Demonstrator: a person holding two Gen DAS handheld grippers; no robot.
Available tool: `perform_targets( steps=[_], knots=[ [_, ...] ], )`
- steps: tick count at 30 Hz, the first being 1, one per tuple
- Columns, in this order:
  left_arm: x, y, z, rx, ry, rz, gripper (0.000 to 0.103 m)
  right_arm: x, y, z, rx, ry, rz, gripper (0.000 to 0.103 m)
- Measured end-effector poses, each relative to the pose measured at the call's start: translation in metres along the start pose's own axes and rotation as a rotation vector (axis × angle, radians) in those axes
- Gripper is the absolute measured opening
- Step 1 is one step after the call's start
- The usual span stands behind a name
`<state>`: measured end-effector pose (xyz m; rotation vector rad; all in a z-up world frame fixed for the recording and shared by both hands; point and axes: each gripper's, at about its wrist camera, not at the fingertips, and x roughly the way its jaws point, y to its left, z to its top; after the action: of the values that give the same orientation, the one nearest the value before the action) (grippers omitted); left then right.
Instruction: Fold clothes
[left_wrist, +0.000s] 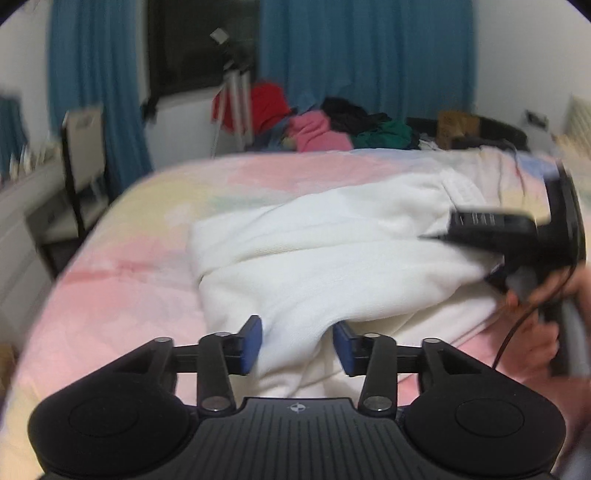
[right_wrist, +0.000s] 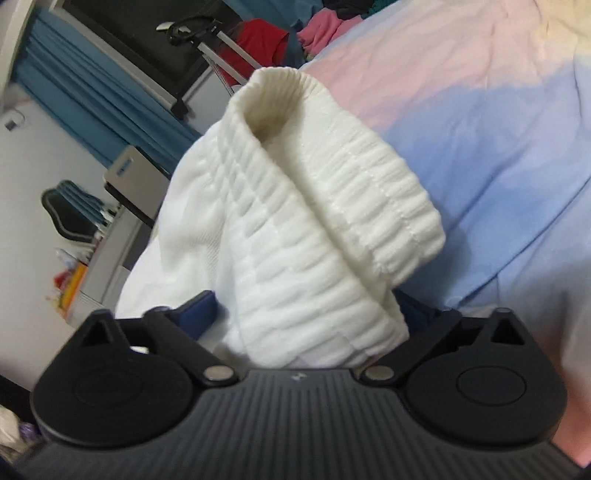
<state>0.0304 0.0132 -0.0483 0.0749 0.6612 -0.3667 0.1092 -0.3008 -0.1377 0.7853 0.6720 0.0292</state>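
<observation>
Pastel bedspread (left_wrist: 122, 266) — ribbed white garment (right_wrist: 314, 229)

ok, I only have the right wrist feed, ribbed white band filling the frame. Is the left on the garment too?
Observer: Yes. The left gripper has its jaws around a bunched part of the white garment, nearest its camera.
Operator: Clamped?
Observer: Can't tell; the blue pads stand apart with cloth between them.
Operator: Garment flat?
Observer: No, it's partly folded over itself on the pastel bedspread.
</observation>
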Motion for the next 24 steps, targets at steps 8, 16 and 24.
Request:
perform_targets(
  steps=[8, 16, 24],
  knots=[
    [0.004, 0.050, 0.019, -0.308, -0.040, -0.058, 0.088, -0.023, 0.021, 0.000, -0.015, -0.068, -0.038, 0.050],
    [0.071, 0.093, 0.006, -0.586, 0.084, -0.105, 0.088, -0.019, 0.016, 0.000, -0.017, -0.097, -0.048, 0.049],
    [0.075, 0.091, 0.008, -0.546, 0.084, -0.091, 0.057, -0.023, 0.019, 0.000, -0.014, -0.122, -0.032, 0.047]
  ],
)
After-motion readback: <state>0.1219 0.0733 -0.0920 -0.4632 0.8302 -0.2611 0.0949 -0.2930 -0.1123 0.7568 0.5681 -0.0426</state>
